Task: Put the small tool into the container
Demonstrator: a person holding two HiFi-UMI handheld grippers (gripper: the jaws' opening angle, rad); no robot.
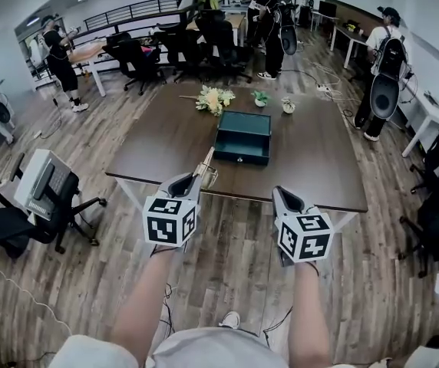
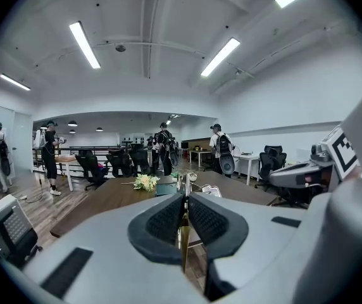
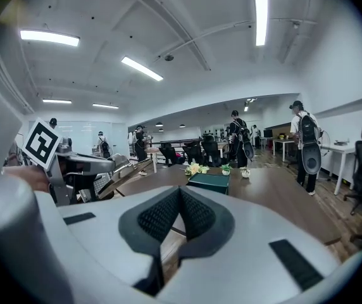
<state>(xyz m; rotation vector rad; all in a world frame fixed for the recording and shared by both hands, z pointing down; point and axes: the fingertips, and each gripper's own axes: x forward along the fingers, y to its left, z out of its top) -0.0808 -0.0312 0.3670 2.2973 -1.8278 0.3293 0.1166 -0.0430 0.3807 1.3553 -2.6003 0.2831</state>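
Observation:
A dark teal open container point(image 1: 242, 136) rests near the middle of the brown table point(image 1: 319, 167); it also shows as the container point(image 2: 166, 185) and the container point(image 3: 209, 181) in the two gripper views. My left gripper point(image 1: 191, 179) hovers over the table's near edge, shut on a small tool point(image 1: 206, 165) with a tan shaft and a metal end. In the left gripper view the pads clamp the tool point(image 2: 183, 233), which pokes up beyond the left gripper point(image 2: 185, 201). My right gripper point(image 1: 281, 194) hangs just before the table edge, shut with nothing in it; its pads meet in the right gripper point(image 3: 180, 195) view.
A bunch of flowers point(image 1: 215, 98), a small potted plant point(image 1: 260, 96) and a white cup point(image 1: 288, 106) stand behind the container. A grey office chair point(image 1: 47, 186) sits left of the table. Black chairs, desks and several people fill the back of the room.

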